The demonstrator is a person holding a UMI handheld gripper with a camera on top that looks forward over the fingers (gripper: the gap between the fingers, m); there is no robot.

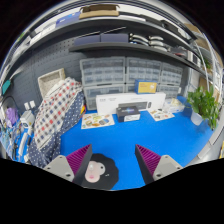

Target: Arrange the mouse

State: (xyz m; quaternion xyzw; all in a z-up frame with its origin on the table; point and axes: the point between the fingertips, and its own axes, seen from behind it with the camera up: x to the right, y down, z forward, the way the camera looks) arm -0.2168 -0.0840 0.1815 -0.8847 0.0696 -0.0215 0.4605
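A round black object with a beige and pink patch (97,172), possibly the mouse, lies on the blue mat (125,140). It sits between my fingers, close to the left one. My gripper (112,163) is open, with wide space between the magenta pads (77,160). The right finger stands well apart from the object. The object's near side is hidden below the view.
A white machine (128,103) stands at the back of the table, before a cabinet of small drawers (125,72). Papers (98,121) lie near it. A checkered cloth or shirt (55,115) is at the left, a green plant (203,103) at the right.
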